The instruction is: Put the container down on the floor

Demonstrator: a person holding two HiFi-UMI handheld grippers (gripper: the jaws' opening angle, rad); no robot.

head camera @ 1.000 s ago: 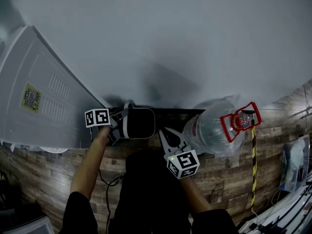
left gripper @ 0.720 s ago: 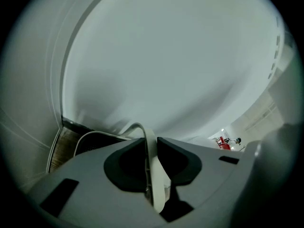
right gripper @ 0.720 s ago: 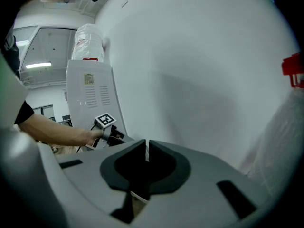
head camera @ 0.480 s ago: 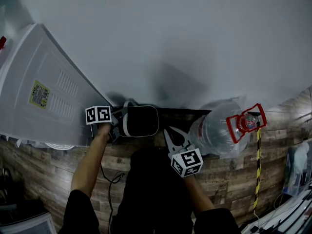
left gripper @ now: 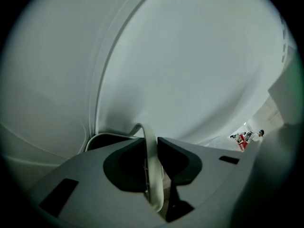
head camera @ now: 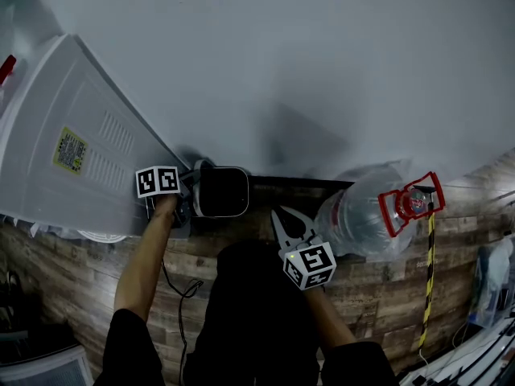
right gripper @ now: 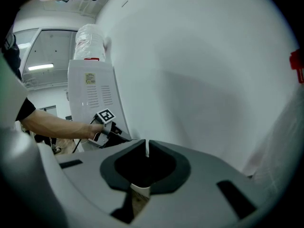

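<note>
The container is a small bin with a pale rim and a dark inside, held off the wood-pattern floor close to the white wall. My left gripper is shut on its rim. In the left gripper view the pale rim runs between the closed jaws of the left gripper, and the bin's dark mouth lies just beyond. My right gripper hangs to the right of the container, apart from it, jaws together. In its own view the right gripper holds nothing I can make out.
A white water dispenser stands at the left against the wall. A large clear water bottle with a red handle lies at the right. A yellow-black striped bar and a dark cable are on the floor.
The container and my left gripper have shifted slightly left and toward the wall, and the bin looks narrower, as if turned. The right gripper has hardly moved.
</note>
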